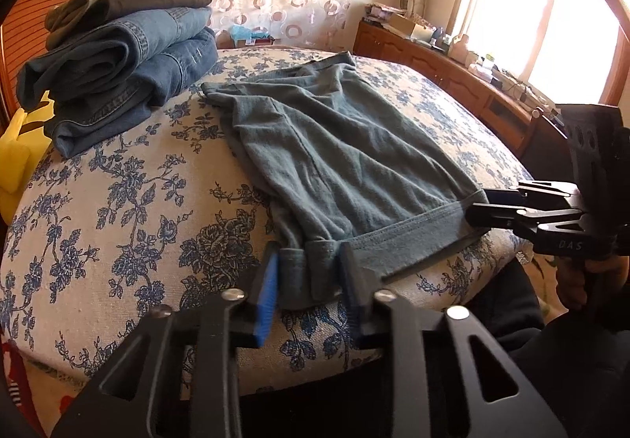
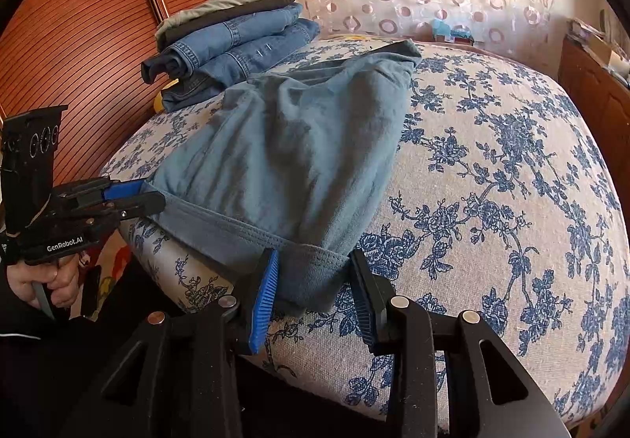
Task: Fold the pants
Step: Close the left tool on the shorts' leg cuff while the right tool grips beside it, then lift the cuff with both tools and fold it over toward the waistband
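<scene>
The bed (image 1: 118, 202), covered in a blue-flowered spread, is my work surface. At its far left corner sits a stack of folded clothes (image 1: 122, 56): denim below, dark and olive pieces on top. From that I judge earlier garments are finished and this pair is the one in hand. The teal pants (image 1: 334, 146) lie flat along the bed, apparently already doubled leg over leg, with the far end toward the curtain and the hemmed end at the near edge. I judge the lengthwise fold done and the crosswise folds still to make, followed by transfer to the stack. My left gripper (image 1: 311, 276) has its jaws apart, straddling the left corner of the hem, with cloth between the pads but not pinched. My right gripper (image 2: 315, 280) likewise stands spread around the right corner of the hem, not yet clamped.
</scene>
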A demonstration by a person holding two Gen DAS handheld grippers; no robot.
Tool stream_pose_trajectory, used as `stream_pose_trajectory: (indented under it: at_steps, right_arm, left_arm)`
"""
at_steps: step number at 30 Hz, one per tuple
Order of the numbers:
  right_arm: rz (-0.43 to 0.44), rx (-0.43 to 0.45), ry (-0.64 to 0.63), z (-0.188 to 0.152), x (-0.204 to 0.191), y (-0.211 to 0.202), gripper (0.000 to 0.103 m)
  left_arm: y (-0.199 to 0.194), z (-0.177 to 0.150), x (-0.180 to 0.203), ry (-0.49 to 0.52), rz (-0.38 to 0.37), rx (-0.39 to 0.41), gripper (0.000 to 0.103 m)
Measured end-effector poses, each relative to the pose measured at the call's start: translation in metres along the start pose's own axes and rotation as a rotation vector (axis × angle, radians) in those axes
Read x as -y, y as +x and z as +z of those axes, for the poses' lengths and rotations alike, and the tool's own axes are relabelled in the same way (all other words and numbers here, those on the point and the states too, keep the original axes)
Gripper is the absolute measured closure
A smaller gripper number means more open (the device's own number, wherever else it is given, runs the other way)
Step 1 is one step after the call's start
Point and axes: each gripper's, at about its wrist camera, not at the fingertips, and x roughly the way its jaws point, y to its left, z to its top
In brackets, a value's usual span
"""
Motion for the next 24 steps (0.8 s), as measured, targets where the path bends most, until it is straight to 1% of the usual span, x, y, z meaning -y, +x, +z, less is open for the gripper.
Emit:
stream_pose_trajectory:
  at_steps: [3,6,9,11,17,18,24]
  right_arm:
    - [0.002,0.000,-0.001,-0.001,0.000,0.000,0.065]
    - [0.005,-0.003,-0.009,-0.001,-0.002,0.000,0.066]
    - [0.015,0.001,-0.017,-0.002,-0.004,-0.001,0.076]
    - [0.023,0.006,-0.020,-0.001,-0.005,-0.003,0.078]
    - [0.013,0.001,-0.023,-0.002,-0.004,0.000,0.078]
    - [0.013,0.000,-0.022,-0.002,-0.004,0.000,0.076]
    - [0.014,-0.002,-0.015,-0.002,-0.004,0.001,0.075]
  left_arm:
    - [-0.003,-0.001,0.001,0.003,0.005,0.009,0.088]
    - [-0.006,0.000,-0.003,-0.019,0.003,0.018,0.089]
    - [-0.005,-0.001,-0.008,-0.037,-0.002,0.012,0.089]
    - [-0.005,-0.002,-0.008,-0.040,-0.001,0.010,0.089]
    - [-0.004,-0.003,-0.007,-0.034,0.001,0.006,0.087]
    - [-0.004,-0.004,-0.007,-0.035,0.001,0.005,0.087]
    - [-0.003,-0.004,-0.009,-0.036,-0.001,0.005,0.086]
